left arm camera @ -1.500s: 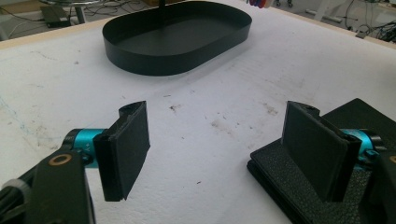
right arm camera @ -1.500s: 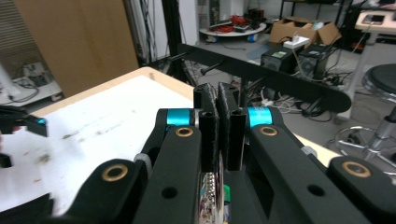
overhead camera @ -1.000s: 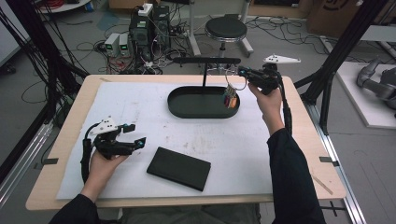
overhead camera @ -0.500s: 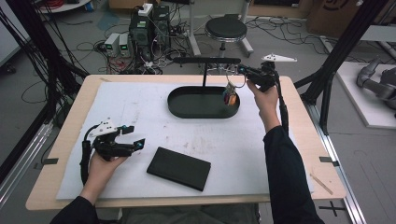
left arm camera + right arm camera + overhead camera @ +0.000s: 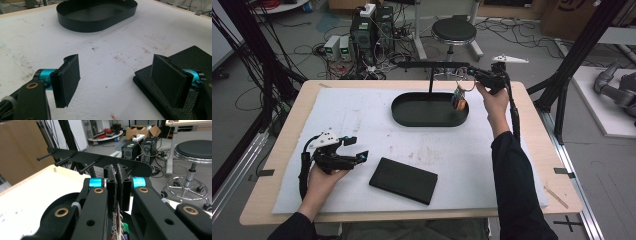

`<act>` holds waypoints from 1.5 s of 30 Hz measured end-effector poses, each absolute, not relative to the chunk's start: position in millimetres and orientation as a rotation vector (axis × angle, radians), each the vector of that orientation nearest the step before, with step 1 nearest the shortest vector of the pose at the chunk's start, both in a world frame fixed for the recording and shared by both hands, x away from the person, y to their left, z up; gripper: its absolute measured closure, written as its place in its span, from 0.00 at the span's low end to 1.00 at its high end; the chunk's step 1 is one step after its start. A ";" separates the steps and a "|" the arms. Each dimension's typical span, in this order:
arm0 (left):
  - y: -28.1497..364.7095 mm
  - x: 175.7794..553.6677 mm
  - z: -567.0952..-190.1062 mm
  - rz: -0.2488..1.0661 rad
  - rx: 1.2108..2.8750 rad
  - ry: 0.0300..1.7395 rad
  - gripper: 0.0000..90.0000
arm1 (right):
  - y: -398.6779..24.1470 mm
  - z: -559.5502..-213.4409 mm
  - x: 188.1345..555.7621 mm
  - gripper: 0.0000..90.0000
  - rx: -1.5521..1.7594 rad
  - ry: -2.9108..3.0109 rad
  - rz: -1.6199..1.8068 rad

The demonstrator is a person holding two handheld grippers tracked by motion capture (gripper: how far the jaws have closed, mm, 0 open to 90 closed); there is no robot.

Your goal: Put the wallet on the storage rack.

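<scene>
My right gripper (image 5: 119, 195) has its jaws pressed together on what looks like a keyring chain, the keys (image 5: 458, 99) dangling beneath them just short of the rack's pegs (image 5: 85, 168), while my left gripper (image 5: 120, 82) rests with jaws apart above the bench (image 5: 105, 75), its right jaw over the black case (image 5: 197, 57).

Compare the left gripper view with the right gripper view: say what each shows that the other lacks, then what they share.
Left gripper view: open fingers above the white foam mat, beside a flat black textured case.

Right gripper view: fingers shut on a colourful keychain bunch, before a black metal peg rack and a round stool.

Both: the black oval metal tray.
</scene>
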State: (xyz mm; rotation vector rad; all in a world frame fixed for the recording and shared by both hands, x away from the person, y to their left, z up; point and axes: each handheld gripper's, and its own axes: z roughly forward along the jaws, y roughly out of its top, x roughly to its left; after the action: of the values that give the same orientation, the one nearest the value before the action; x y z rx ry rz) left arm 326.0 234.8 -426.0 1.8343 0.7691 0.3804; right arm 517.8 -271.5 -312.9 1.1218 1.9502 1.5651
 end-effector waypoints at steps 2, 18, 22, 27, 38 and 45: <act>235.9 325.4 -426.2 0.381 1.834 0.772 0.26 | -271.6 -314.9 519.7 0.98 1.124 1.960 1.540; 239.0 322.3 -426.8 0.391 1.835 0.782 0.26 | -273.0 -323.1 526.1 0.98 1.151 1.969 1.540; 238.7 322.3 -426.8 0.389 1.833 0.781 0.26 | -272.9 -323.6 526.2 0.97 1.157 1.970 1.543; 238.5 322.1 -426.7 0.386 1.833 0.777 0.26 | -273.1 -324.3 526.7 0.96 1.158 1.971 1.528; 237.6 322.5 -427.0 0.385 1.837 0.776 0.26 | -273.7 -325.5 527.0 0.90 1.191 1.940 1.471; 237.2 322.9 -427.2 0.385 1.842 0.772 0.26 | -275.8 -325.3 526.4 0.78 1.226 1.920 1.410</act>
State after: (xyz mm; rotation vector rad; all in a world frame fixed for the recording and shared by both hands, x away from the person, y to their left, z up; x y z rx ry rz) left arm 322.9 237.2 -427.2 1.8417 0.7716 0.3845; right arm 526.4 -275.8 -325.3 1.2260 1.9204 1.4098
